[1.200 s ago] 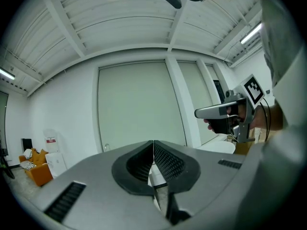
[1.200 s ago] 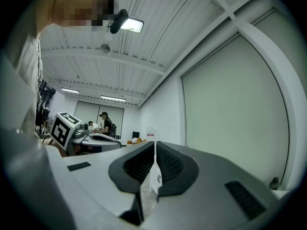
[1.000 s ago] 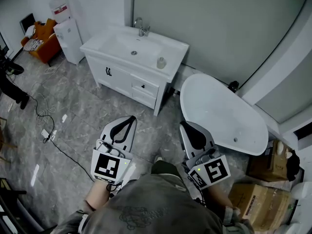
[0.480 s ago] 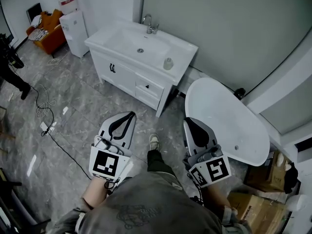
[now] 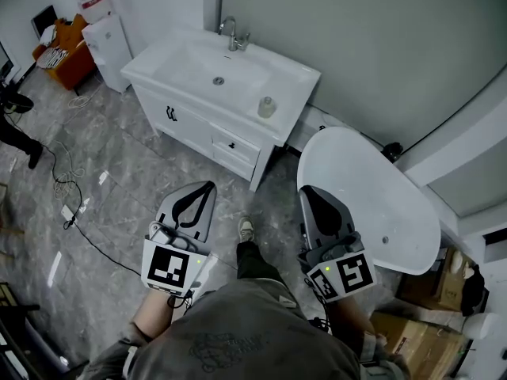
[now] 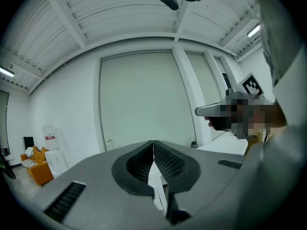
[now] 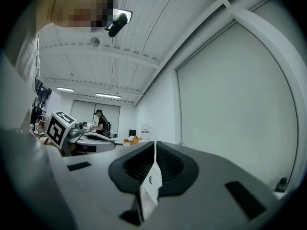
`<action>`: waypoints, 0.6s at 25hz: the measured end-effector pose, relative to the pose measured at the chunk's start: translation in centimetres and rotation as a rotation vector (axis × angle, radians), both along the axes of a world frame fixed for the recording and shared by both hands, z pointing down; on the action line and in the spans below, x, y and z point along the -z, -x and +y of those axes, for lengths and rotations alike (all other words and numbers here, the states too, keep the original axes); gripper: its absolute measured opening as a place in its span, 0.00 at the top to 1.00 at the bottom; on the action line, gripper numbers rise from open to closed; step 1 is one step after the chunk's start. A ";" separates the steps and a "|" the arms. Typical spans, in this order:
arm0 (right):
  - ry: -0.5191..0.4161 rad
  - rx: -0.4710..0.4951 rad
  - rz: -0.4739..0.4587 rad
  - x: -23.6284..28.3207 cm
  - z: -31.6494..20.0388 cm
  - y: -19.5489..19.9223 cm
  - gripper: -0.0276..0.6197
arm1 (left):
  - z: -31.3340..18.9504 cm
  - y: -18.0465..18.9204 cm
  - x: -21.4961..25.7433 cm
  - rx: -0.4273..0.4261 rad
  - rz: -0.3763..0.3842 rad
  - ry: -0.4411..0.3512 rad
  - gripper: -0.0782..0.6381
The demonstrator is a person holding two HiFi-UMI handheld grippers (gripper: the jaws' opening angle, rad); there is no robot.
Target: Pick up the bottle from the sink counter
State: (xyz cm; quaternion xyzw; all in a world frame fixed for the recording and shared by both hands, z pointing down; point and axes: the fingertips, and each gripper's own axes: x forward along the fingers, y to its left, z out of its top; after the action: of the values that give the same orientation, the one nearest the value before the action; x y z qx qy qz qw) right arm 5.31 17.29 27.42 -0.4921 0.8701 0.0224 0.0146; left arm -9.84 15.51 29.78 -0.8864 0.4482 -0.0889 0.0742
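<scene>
Left gripper: your left gripper [image 6: 153,148] has its jaws pressed together with nothing between them. In the head view you hold it low in front of you, over the grey tiled floor [image 5: 119,165].
Right gripper: your right gripper [image 7: 155,150] is also closed tight and empty, level with the left one and just beside the bathtub [image 5: 372,200].
Bottle: the small pale bottle [image 5: 267,107] stands upright on the sink counter [image 5: 299,76], near its front right corner. It is right of the basin [image 5: 207,68] and well apart from both your grippers.
Faucet: the faucet [image 5: 230,34] sits at the basin's back edge.
Cabinet: the white vanity cabinet [image 5: 198,129] under the counter has dark handles.
Surroundings: a water dispenser [image 5: 101,38] stands left of the vanity. Cardboard boxes [image 5: 420,323] lie at your lower right.
</scene>
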 end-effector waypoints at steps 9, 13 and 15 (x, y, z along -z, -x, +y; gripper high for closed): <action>0.084 0.012 -0.008 -2.5 -11.1 -2.8 0.90 | -10.4 -2.5 -1.8 0.006 -0.029 0.060 0.87; 0.098 0.037 -0.018 -2.8 -16.3 -3.2 0.90 | -15.4 -2.8 -1.8 0.040 -0.024 0.086 0.87; 0.105 0.047 -0.019 -2.9 -18.8 -3.8 0.90 | -17.9 -3.4 -1.8 0.048 -0.032 0.087 0.87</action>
State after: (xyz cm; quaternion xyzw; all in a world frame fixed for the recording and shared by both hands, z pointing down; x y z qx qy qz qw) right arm 9.08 -1.52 30.36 -0.4716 0.8814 -0.0284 -0.0024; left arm -6.43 -2.35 31.54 -0.8762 0.4639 -0.1244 0.0407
